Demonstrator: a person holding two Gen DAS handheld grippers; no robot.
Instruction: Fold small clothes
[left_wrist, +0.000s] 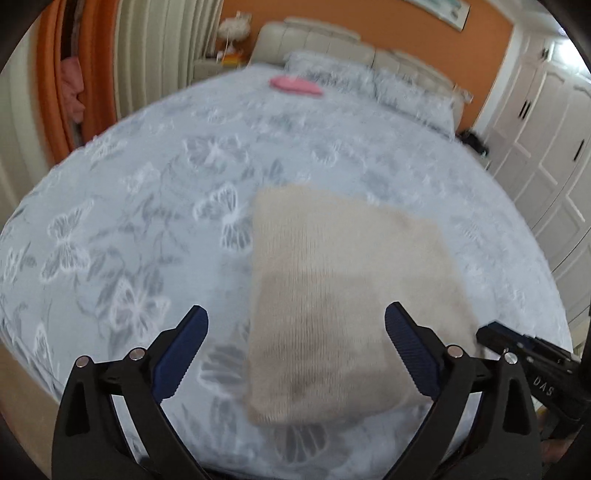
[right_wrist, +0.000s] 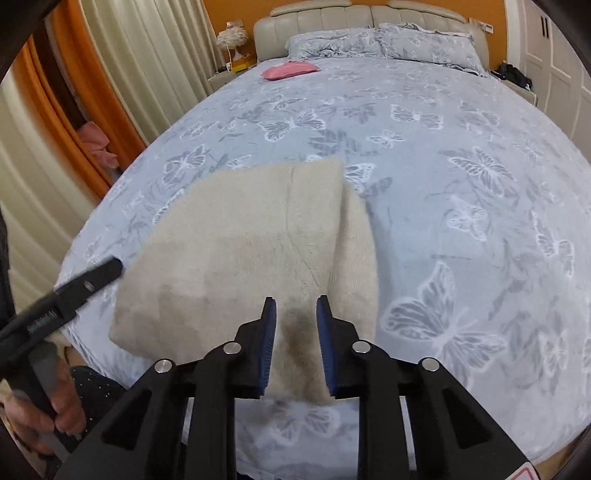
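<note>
A wide bed (right_wrist: 424, 155) fills both views, its pale blue cover printed with grey and white butterflies and lying flat and largely bare from the near edge up to two matching pillows (right_wrist: 380, 44) against a padded cream headboard (right_wrist: 314, 14). Cream and orange curtains (right_wrist: 122, 66) hang along the bed's left side, and white wardrobe doors (left_wrist: 546, 147) stand off to its right, with a strip of floor between them and the mattress. Near the bed's foot lies the cream knitted garment (right_wrist: 251, 236), folded into a thick, roughly rectangular pad; its long fold edges run away from the cameras, its near edge sits close to the mattress edge, and open cover surrounds it on the far side and to the right. A small pink item (right_wrist: 290, 69) rests far off, just before the pillows (well apart from the garment). The left gripper (left_wrist: 295, 321) hovers over the garment's near-left part with its blue pads spread wide, straddling that side edge and gripping nothing. The right gripper (right_wrist: 295, 306) is poised over the garment's near-right part, its jaws drawn in to a narrow gap, the pads apart and clear of the knit, nothing between them. A hand (right_wrist: 55, 398) grips the left tool's handle at the lower left of the right wrist view.
</note>
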